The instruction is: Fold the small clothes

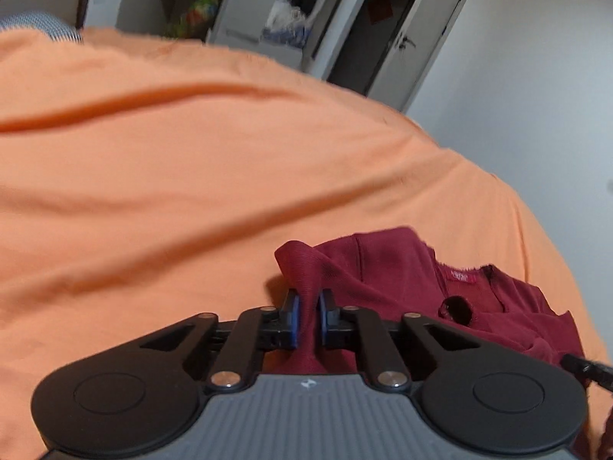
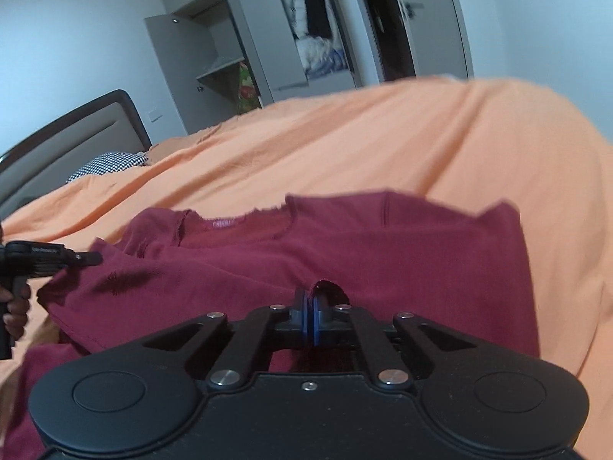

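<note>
1. A dark red top (image 2: 345, 253) lies on a bed covered by an orange sheet (image 1: 191, 161), its neckline and a small pink label (image 2: 223, 224) facing the far side of the room.

2. The left gripper (image 1: 307, 316) has its blue-padded jaws clamped on a raised fold of the red fabric, which stands in a peak just beyond the fingertips and runs down between them toward the camera.

3. The right gripper (image 2: 309, 320) has its jaws pressed together on a thin edge of the same garment, where a small loop of cloth curls up beside the pads.

4. In the right wrist view, the left gripper (image 2: 82, 257) enters from the left edge, its black tip touching the garment's left side, and a hand (image 2: 15, 306) grips its handle.

5. In the left wrist view, a black part at the right edge lies against the red cloth; what it belongs to cannot be told for sure.

6. A checked pillow (image 2: 109, 165) rests near a dark headboard (image 2: 76, 122) at the far left of the bed.

7. Behind the bed, a pale wardrobe (image 2: 245, 38) stands with doors open, clothes hanging inside, beside an open doorway (image 2: 383, 19).
</note>
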The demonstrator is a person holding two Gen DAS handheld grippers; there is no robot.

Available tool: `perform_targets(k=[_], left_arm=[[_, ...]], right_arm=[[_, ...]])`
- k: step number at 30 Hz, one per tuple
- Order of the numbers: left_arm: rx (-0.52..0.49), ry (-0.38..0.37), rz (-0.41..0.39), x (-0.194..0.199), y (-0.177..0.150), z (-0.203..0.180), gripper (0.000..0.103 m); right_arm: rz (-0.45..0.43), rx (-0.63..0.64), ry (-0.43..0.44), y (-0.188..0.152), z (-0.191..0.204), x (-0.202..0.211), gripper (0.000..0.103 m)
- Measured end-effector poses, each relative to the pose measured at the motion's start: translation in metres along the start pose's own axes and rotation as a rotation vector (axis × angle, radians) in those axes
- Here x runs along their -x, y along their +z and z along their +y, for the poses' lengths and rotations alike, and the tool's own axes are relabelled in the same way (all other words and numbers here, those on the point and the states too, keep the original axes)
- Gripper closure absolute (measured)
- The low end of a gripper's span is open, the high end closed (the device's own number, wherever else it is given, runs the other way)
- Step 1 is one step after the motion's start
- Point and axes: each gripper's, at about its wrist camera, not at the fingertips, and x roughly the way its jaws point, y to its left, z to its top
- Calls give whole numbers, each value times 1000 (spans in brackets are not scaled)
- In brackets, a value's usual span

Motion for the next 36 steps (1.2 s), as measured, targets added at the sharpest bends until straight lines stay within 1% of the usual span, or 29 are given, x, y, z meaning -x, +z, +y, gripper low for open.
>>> perform_targets(k=[2,4,5,6,9,12,13,15,16,17,18,19,20,22,25,27,28,29,30,32,34,36], left_arm=[[-19,17,-83,14,-1,-4,95],[-62,26,-199,29,-5,-10,95],[-78,44,-240,32,-7,-12,95],[-72,70,-259,32,-7,-13,95],[-7,101,-251,20,-9,-3,95],[18,110,-206,2,-14,7,95],[34,106,-182,-3,-15,10,94],[91,92,-138,-8,-19,17,89],[114,91,-136,-6,-21,21,79],[125,93,-143,-3,-23,24,65],[126,95,-150,2,-25,27,56],[123,97,-158,9,-27,28,40],[116,94,-166,14,-30,28,33],[100,89,-162,25,-37,27,33],[95,75,-136,35,-49,27,36],[98,64,-118,40,-56,29,47],[100,45,-104,39,-58,30,68],[104,22,-87,38,-59,30,95],[107,17,-76,38,-62,29,96],[90,48,-86,38,-63,23,97],[93,66,-91,38,-63,18,98],[89,77,-86,36,-67,15,98]], right_arm=[[-49,34,-18,5,5,4,101],[-94,56,-33,11,8,8,101],[-112,64,-42,14,10,8,101],[-117,73,-52,17,11,6,101],[-80,78,-67,21,13,-11,101],[-3,57,-72,16,8,-31,100],[6,53,-71,13,8,-34,98],[6,47,-76,9,6,-32,82],[0,40,-74,6,5,-29,77],[-2,25,-66,5,2,-26,68],[-4,8,-60,4,0,-21,61],[-8,-6,-56,3,-2,-17,59],[-12,-13,-51,1,-3,-12,58],[-8,-22,-48,-3,-5,-9,58],[21,-24,-63,-11,-5,-11,58],[44,-25,-80,-17,-5,-15,58],[46,-22,-84,-19,-4,-16,58],[46,-12,-91,-21,-3,-16,58],[47,4,-102,-22,0,-17,58],[48,44,-133,-23,5,-17,57],[45,76,-156,-26,10,-14,57],[41,104,-167,-29,12,-14,54]])
